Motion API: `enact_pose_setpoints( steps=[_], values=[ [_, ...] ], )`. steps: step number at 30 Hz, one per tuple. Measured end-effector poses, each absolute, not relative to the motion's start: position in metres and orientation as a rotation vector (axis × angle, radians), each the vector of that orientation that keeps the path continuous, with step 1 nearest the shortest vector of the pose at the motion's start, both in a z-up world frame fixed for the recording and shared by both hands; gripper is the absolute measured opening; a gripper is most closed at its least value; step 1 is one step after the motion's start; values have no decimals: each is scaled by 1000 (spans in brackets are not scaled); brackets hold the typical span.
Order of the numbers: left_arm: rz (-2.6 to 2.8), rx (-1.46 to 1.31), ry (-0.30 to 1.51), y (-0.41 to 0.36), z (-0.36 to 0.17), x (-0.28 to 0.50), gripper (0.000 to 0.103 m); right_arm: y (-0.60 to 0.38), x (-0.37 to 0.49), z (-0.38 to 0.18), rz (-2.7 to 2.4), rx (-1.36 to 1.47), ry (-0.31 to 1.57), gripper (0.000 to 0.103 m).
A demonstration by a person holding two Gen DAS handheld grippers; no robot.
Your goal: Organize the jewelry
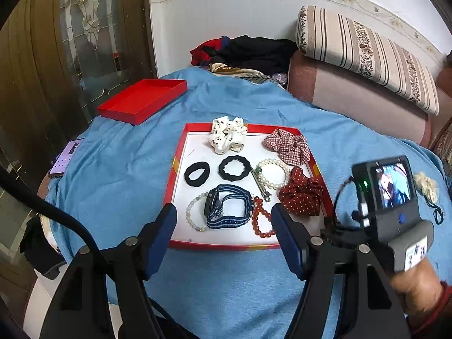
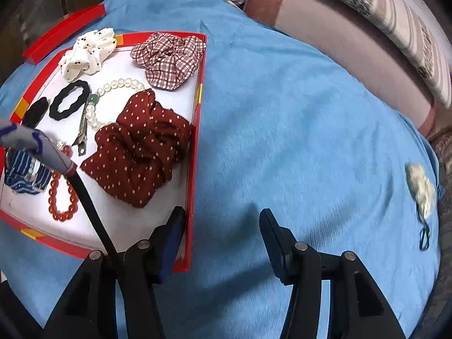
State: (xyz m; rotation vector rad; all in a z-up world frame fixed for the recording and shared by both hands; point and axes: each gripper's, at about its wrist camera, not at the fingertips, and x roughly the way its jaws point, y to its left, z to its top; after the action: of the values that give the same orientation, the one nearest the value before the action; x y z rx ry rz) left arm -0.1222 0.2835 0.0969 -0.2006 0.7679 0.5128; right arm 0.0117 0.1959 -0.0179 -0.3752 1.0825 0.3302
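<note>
A red-rimmed box with a white floor [image 1: 195, 147] [image 2: 118, 220] lies on the blue cloth. It holds a white dotted scrunchie [image 1: 227, 134], a plaid scrunchie [image 1: 286, 142] [image 2: 169, 56], a dark red dotted scrunchie [image 1: 301, 195] [image 2: 141, 147], two black hair ties [image 1: 234, 168], a pearl bracelet [image 1: 272, 173], a hair clip [image 1: 261, 186], a blue striped watch [image 1: 226, 209] and a red bead bracelet [image 1: 261, 220] [image 2: 60, 195]. A cream flower hair tie [image 2: 421, 189] [image 1: 426, 186] lies outside, far right. My left gripper [image 1: 224, 223] is open above the box's near edge. My right gripper [image 2: 221, 231] is open over the cloth beside the box's right wall.
The red box lid [image 1: 142, 100] lies at the back left. A phone [image 1: 66, 156] rests at the cloth's left edge. A pile of clothes [image 1: 245, 53] and a striped cushion [image 1: 367, 53] on a sofa stand behind. The cloth drops off at the left.
</note>
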Motion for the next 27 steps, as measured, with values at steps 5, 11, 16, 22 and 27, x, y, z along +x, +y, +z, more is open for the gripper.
enact_pose_setpoints(
  steps=[5,11,16,22,27],
  values=[
    [575,-136,711,272,104,-127,77,171,0,-14,358,-303,1068,59],
    [611,-104,591,250,123,-143,94,136,-41,19,403,-228,916,62],
    [629,-115,531,239,134,-155,96,112,-73,35,391,-237,823,64],
    [711,-87,445,220,149,-175,103,96,-90,48,396,-211,775,66],
    [676,-158,436,220,158,-191,103,94,-106,57,397,-206,740,67]
  ],
)
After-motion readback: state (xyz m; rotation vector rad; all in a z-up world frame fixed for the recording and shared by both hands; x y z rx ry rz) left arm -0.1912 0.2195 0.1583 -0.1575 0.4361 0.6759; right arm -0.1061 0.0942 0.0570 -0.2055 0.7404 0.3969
